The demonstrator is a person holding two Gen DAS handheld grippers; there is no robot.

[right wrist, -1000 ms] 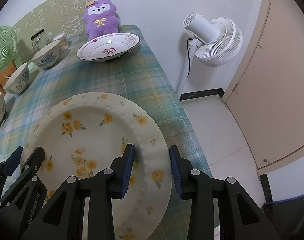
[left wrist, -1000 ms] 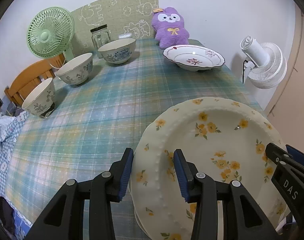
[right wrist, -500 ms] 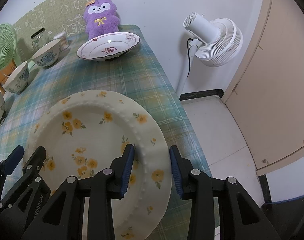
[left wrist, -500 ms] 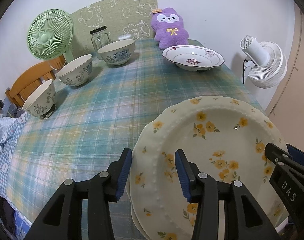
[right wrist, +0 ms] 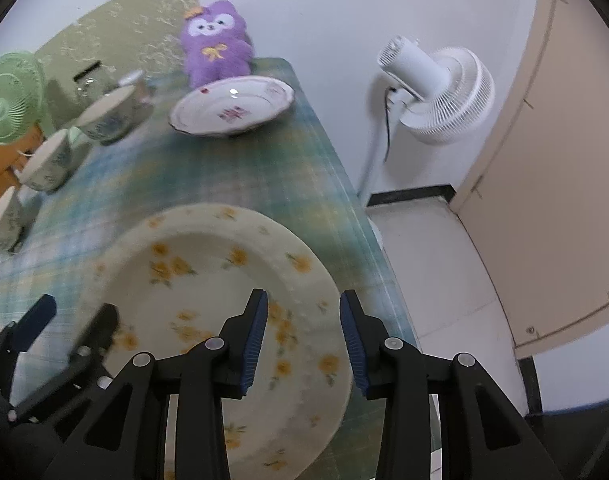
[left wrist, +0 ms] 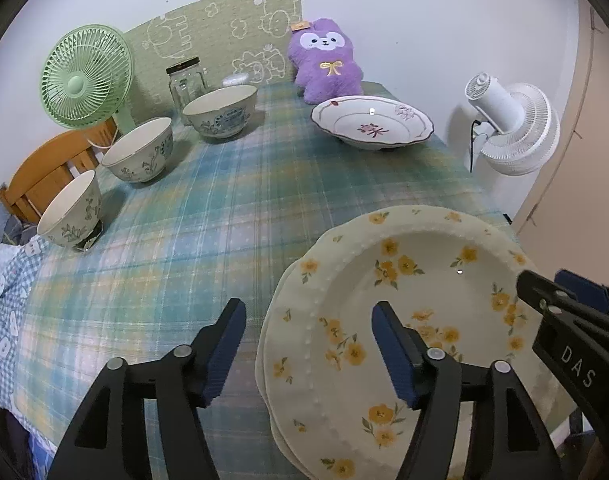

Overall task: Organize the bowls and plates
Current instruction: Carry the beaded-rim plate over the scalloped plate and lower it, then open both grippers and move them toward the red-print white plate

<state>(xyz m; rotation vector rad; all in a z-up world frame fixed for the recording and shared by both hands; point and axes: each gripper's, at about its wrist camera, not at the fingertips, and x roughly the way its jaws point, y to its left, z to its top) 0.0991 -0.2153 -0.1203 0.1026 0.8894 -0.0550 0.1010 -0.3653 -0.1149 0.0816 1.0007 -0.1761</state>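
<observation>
light: even, soft indoor, fairly bright | glare: small highlights seen on the yellow-flower plate and red-rimmed plate | shadows: faint, cast under the bowls | blur: left view sharp, right view smeared | edges: heavily bent, black corners

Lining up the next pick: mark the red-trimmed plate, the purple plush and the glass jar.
red-trimmed plate (left wrist: pixel 371 126), left wrist view, inner well.
purple plush (left wrist: pixel 327 65), left wrist view, belly.
glass jar (left wrist: pixel 186 86), left wrist view, glass body.
</observation>
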